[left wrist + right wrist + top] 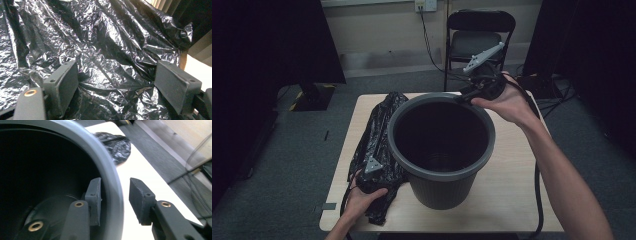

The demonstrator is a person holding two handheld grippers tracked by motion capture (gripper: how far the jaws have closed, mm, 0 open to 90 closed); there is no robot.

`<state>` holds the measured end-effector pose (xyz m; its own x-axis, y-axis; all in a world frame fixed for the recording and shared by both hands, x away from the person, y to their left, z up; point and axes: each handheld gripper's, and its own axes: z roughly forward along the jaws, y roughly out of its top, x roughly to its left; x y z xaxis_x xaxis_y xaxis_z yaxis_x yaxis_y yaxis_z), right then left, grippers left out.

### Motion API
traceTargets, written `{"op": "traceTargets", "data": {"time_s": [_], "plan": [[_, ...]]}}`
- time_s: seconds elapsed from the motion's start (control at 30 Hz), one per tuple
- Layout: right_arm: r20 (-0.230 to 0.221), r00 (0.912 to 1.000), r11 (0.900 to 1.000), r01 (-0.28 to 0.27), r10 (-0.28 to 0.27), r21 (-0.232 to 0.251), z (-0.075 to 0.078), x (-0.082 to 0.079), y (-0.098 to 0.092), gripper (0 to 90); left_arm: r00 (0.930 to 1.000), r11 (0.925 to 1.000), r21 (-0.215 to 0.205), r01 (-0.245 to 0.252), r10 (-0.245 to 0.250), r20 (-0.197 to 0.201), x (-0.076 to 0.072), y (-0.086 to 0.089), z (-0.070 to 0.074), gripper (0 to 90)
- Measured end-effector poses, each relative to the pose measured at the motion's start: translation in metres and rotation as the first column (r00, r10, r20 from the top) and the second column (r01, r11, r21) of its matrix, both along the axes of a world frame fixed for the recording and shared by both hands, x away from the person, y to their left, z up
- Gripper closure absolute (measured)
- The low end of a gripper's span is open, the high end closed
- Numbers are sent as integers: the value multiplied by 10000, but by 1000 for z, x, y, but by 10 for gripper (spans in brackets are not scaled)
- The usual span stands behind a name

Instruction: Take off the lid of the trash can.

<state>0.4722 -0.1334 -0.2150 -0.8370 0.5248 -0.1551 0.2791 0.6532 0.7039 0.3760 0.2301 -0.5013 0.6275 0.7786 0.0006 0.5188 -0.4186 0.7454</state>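
A dark grey plastic bin (442, 192) stands upright on the wooden table (512, 190). A crumpled black bin bag (379, 125) lies flat to its left. My left gripper (371, 167) rests on the bag's near end. In the left gripper view its jaws (115, 82) stand wide apart, with wrinkled bag (112, 37) lying between and beyond them. My right gripper (464, 97) is at the bin's far right rim. In the right gripper view it (115, 192) straddles the rim (110, 170), one pad inside the bin and the other outside with a gap to the rim.
A black folding chair (479, 35) stands behind the table, with cables on the grey carpet around it. The bag's far end (117, 145) reaches the table's back edge. Bare tabletop (140, 170) lies right of the bin. Dark curtains hang on both sides.
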Motion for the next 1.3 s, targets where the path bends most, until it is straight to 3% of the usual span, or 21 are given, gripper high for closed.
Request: {"op": "traceTargets", "data": {"time_s": [0.2, 0.27, 0.37, 0.57, 0.63, 0.83, 1.03, 1.13, 1.3], "plan": [[-586, 9982, 9977, -130, 91, -666, -7, 12, 10, 651, 10000, 10000, 4, 4, -4, -2, 0, 0, 0, 189], [-558, 9984, 9955, -163, 111, -939, -13, 14, 14, 739, 10000, 10000, 4, 5, -5, -2, 0, 0, 0, 189], [-417, 9988, 9956, -308, 272, -880, -13, 14, 15, 746, 10000, 10000, 4, 3, -3, 1, 0, 0, 0, 189], [-13, 9994, 9994, -344, 344, -35, -2, 10, 5, 771, 10000, 10000, 4, -1, 1, -2, 0, 0, 0, 189], [13, 9993, 9993, -373, 373, 46, 1, 9, 4, 772, 10000, 10000, 10, 3, -3, -1, 0, 0, 0, 189], [-440, 9981, 9979, -451, 430, -465, -4, 15, 10, 761, 10000, 10000, 6, 0, 0, -2, 0, 0, 0, 188], [-789, 9951, 9949, -653, 593, -766, -9, 22, 17, 666, 10000, 10000, 9, 2, -2, -3, 0, 0, 0, 188], [-1183, 9915, 9889, -701, 546, -1309, -16, 28, 26, 674, 10000, 10000, 2, -1, 1, -3, 0, 0, 0, 188], [-1382, 9886, 9851, -811, 601, -1517, -19, 30, 29, 713, 10000, 10000, 7, 3, -3, -4, 0, 0, 0, 188]]}}
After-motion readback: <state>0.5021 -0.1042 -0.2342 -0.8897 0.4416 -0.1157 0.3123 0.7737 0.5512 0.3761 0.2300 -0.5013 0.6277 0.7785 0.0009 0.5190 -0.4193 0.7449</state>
